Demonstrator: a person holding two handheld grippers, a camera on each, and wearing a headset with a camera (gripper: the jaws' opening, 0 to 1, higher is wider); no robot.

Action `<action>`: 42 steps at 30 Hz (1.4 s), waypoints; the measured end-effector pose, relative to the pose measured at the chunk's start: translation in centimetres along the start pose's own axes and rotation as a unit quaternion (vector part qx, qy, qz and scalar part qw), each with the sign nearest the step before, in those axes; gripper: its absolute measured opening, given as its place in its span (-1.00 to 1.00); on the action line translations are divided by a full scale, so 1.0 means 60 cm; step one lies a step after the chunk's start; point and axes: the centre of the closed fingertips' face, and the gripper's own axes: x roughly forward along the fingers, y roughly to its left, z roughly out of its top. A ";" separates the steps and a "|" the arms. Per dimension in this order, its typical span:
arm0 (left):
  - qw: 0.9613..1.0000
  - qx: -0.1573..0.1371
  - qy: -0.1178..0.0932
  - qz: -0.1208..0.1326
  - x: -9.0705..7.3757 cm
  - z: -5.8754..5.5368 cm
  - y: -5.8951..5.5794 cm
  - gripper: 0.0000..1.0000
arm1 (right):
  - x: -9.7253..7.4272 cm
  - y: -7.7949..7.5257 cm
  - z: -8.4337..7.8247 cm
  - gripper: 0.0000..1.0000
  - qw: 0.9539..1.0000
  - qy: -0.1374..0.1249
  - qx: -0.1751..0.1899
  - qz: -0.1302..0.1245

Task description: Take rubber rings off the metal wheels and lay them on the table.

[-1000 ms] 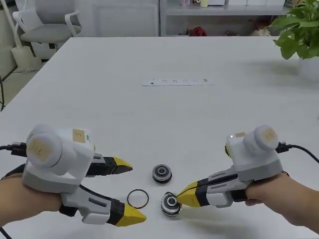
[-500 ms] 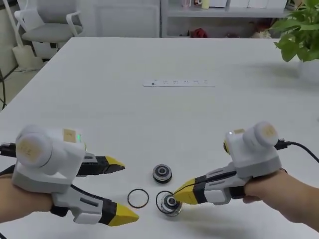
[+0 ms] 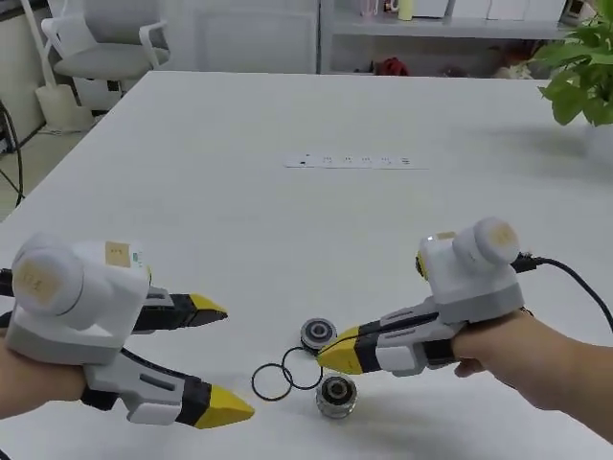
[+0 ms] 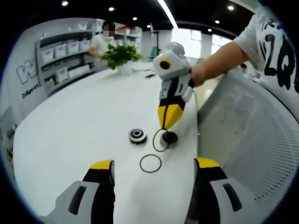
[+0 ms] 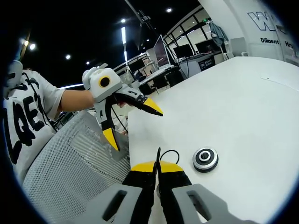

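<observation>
Now the right gripper (image 3: 323, 355) pinches a rubber ring (image 4: 154, 141) by its edge; it looks soft and light. The left gripper (image 3: 234, 361) gapes wide.

The right gripper's (image 5: 158, 169) own jaws cover the lower part of the rubber ring (image 5: 169, 153) they pinch. Markings on the white strip (image 3: 354, 161) are too small to read, and the plant (image 3: 582, 72) is cut off by the head view's right edge
</observation>
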 end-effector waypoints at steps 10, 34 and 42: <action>1.000 -0.003 0.005 0.007 -0.008 -0.014 0.000 0.42 | 0.025 -0.001 0.004 -1.00 1.000 0.005 0.010 0.009; 1.000 -0.009 0.007 0.017 -0.019 -0.024 0.008 0.42 | 0.068 -0.008 -0.006 -1.00 0.998 0.014 0.053 0.017; 1.000 -0.013 0.010 0.018 -0.018 -0.031 0.008 0.42 | 0.072 -0.018 -0.013 -1.00 0.998 0.015 0.064 0.009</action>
